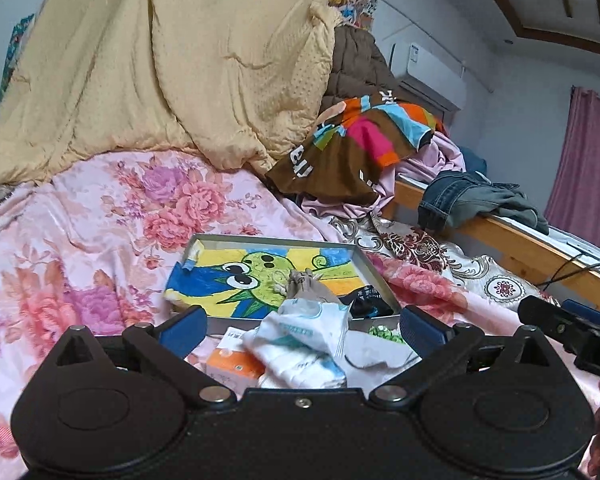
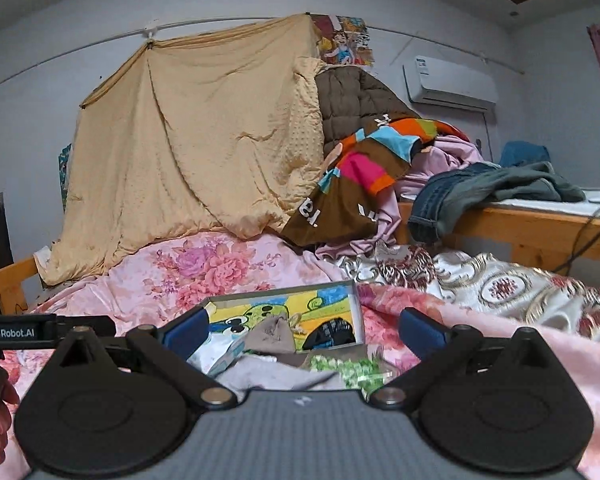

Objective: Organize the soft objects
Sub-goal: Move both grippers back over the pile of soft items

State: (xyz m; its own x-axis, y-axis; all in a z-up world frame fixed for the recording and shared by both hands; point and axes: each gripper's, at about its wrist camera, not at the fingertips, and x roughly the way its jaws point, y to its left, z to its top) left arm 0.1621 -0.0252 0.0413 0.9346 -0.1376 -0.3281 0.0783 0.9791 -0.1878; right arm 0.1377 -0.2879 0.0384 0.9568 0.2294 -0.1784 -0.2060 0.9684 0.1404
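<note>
The left gripper (image 1: 300, 330) stands with its blue-padded jaws spread wide and nothing pinched between them; the pads frame a small heap of soft things without touching it. In that heap a white cloth with pale blue print (image 1: 304, 344) lies crumpled on top, an orange and white carton (image 1: 230, 364) sits just beside it to the left, and a bit of green and white patterned fabric (image 1: 386, 334) shows near the right pad.

The right gripper (image 2: 302, 332) is likewise wide apart and holds nothing. Between its pads lie a grey sock (image 2: 274, 336), a pale grey cloth (image 2: 276, 378) below it, and the same green and white fabric to the right.

Just behind the heap sits a shallow grey tray-like box (image 1: 370, 268) whose floor is a bright cartoon drawing of a green creature (image 1: 260, 276). A dark garment (image 1: 366, 300) rests in its near right corner; it may be a pair of socks, though the view is too small to be sure.

All of this lies on a pink floral quilt (image 1: 100, 232) covering the bed. Farther back a large tan blanket (image 1: 172, 64) hangs from a wall line, a brown quilted coat (image 2: 356, 100) and a brown multicoloured striped garment (image 1: 364, 140) are piled beside it, and blue jeans (image 1: 448, 196) drape over a wooden bed rail (image 1: 512, 240).
</note>
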